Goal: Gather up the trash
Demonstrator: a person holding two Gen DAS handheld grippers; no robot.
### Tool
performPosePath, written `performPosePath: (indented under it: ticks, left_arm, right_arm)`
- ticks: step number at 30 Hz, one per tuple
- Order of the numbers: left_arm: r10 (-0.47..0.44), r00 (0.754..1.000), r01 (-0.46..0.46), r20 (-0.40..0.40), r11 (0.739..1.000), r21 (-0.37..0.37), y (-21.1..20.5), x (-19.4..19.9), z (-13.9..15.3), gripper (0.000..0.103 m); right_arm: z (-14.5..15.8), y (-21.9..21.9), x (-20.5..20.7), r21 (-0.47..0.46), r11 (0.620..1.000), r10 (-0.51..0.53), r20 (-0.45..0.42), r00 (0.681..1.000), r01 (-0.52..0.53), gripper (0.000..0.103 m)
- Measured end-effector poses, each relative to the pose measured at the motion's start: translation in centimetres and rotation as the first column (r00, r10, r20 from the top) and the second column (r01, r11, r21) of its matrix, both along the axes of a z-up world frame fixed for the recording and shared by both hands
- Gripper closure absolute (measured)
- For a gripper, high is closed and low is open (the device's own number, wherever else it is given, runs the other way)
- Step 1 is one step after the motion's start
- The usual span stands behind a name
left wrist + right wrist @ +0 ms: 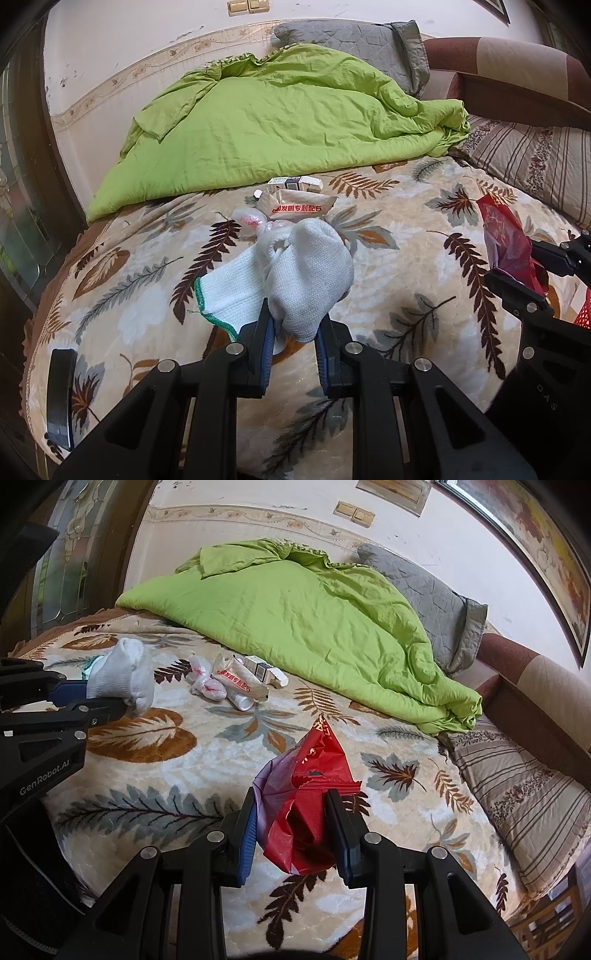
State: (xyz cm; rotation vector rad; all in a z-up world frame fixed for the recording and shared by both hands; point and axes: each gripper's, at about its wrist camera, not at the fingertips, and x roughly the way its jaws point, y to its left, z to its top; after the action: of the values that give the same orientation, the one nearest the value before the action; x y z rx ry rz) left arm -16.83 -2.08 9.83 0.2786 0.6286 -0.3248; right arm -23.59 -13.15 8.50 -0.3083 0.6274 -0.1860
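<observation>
Left wrist view: set just behind the left gripper (293,325), looking forward along its fingers, low and close over the leaf-patterned blanket (388,258), facing the far wall and the green quilt (280,118). Catches the right gripper (517,273) at the right edge, near.

Right wrist view: set just behind the right gripper (291,819), likewise low over the blanket (184,753), aimed toward the far wall but angled a little leftward, from a spot further right. Catches the left gripper (107,698) at the left edge.

Shared by both: the blanket, the green quilt (295,620), the grey pillow (354,40) (428,590), the striped cushion (532,158) (517,794), the small litter pile (291,206) (236,686) and the wall switches (248,5) (354,514).
</observation>
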Motion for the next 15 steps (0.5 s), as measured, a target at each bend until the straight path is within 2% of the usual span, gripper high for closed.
performPosePath:
  ticks: [15]
  left_arm:
    - [-0.001,1.0,0.001,-0.003,1.0,0.001,0.01,0.17,-0.11,0.084]
  right_arm:
    - [-0.22,0.54,-0.12,-0.053,0.999,0.005,0.008,1.0,-0.004,0.065]
